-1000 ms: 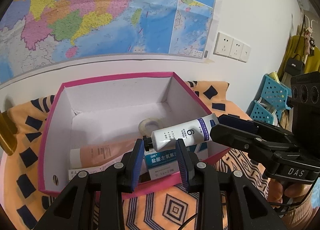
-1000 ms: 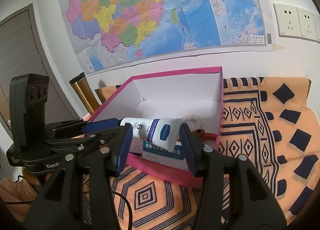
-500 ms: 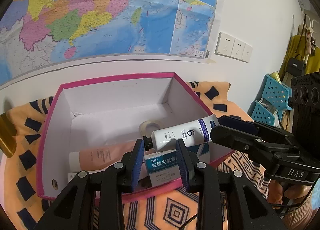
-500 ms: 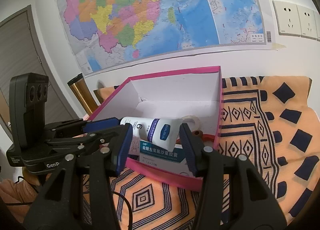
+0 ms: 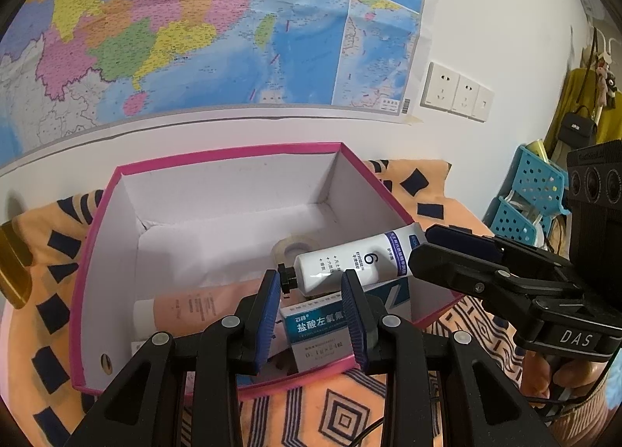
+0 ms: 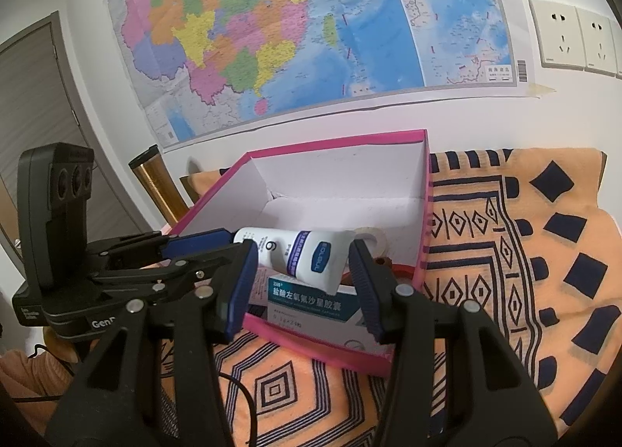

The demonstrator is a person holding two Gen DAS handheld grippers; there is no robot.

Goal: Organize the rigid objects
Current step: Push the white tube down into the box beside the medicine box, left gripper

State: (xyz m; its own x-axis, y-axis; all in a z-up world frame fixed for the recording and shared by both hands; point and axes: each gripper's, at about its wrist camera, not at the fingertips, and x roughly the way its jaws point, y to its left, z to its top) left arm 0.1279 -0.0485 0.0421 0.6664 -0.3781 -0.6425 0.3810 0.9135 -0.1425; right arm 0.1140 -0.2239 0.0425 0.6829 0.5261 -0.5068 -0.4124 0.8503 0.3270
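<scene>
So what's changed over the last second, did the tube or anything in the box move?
Hardly anything. Slightly more of the medicine box now shows over the near wall of the pink box. Nothing was taken or let go: the right gripper still holds the white tube above the box, and the tape roll and peach tube lie where they were.

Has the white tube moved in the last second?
No, the white tube sits where it was against the far rim of the pink box in both views.
</scene>
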